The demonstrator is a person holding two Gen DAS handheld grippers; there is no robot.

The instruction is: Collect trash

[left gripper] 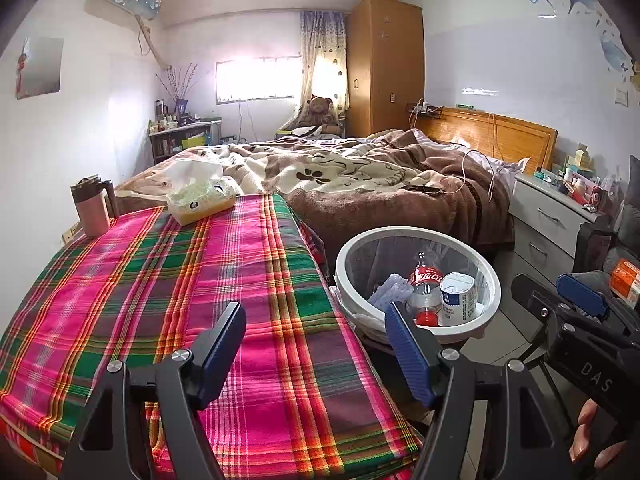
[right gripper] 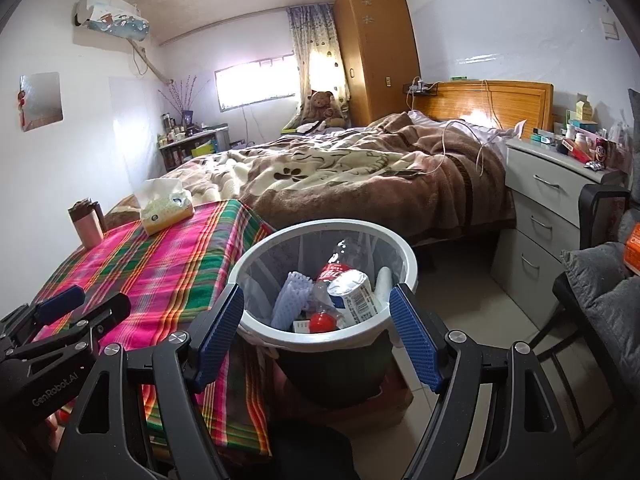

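Bedding in brown and cream covers the bed [left gripper: 360,176] along the far side of the room. In front of it stands a table under a plaid cloth [left gripper: 168,292]; a tissue pack [left gripper: 200,194] lies near the table's far edge and a pink mug [left gripper: 91,208] at its far left corner. Just off the table's right edge sits the white-rimmed trash bin [right gripper: 256,326]. Inside it lie a clear cola bottle with a red cap [right gripper: 332,276], a white cup with a blue label [right gripper: 354,290] and a pale foam net [right gripper: 290,300]. The left gripper [left gripper: 316,354] hangs over the table's near right corner, jaws released and empty. The right gripper [right gripper: 318,338] hovers over the bin's near rim, jaws spread wide, gripping nothing.
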